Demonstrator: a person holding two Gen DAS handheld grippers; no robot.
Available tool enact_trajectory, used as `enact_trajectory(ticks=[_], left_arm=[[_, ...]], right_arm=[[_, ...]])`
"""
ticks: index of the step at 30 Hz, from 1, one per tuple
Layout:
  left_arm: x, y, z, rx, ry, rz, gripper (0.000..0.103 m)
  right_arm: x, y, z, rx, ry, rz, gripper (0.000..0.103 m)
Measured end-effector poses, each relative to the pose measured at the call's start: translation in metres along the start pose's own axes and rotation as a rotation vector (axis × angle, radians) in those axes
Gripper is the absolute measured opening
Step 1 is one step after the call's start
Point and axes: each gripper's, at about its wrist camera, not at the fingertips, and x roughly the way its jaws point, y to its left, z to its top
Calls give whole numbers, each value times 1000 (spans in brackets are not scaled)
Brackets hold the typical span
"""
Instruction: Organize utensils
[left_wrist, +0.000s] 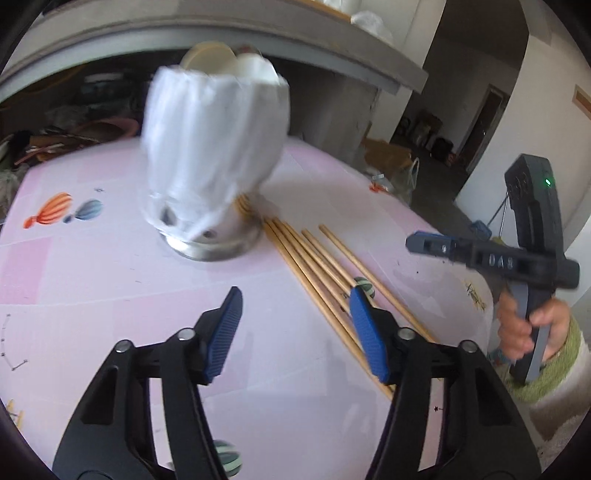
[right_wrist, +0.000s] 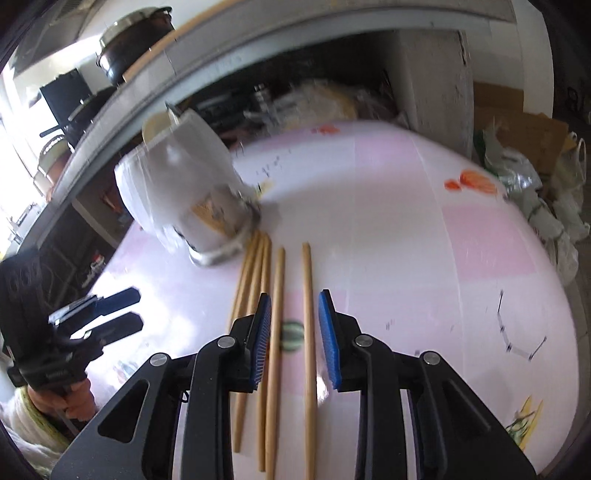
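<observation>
Several wooden chopsticks (left_wrist: 317, 266) lie side by side on the pink table (left_wrist: 92, 266); they also show in the right wrist view (right_wrist: 275, 295). A metal utensil holder wrapped in a white plastic bag (left_wrist: 210, 158) stands at their far ends, also in the right wrist view (right_wrist: 184, 195), with white spoons inside. My left gripper (left_wrist: 295, 295) is open and empty, above the table just left of the chopsticks. My right gripper (right_wrist: 295, 301) is open, its fingers on either side of the rightmost chopsticks (right_wrist: 306, 295), above them. The right gripper shows in the left view (left_wrist: 436, 243).
A grey counter ledge (left_wrist: 258, 33) runs behind the table with clutter beneath it. Plastic bags and cardboard (right_wrist: 535, 177) lie past the table's right edge. A dark pot (right_wrist: 136, 40) stands on the counter. The left gripper appears at the left in the right view (right_wrist: 114, 310).
</observation>
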Motion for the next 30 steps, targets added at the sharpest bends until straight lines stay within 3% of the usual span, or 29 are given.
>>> enact_trajectory(ticks=[3, 8, 20, 30], left_arm=[[30, -7, 5, -6, 74, 7, 41], [61, -12, 12, 11, 130, 40, 32], [91, -16, 10, 27, 176, 99, 29], [80, -10, 6, 37, 185, 121, 29]], right_arm=[[12, -1, -10, -4, 26, -15, 22], [29, 0, -15, -22, 51, -21, 17], [49, -7, -16, -26, 79, -13, 11], [49, -10, -16, -25, 71, -2, 9]])
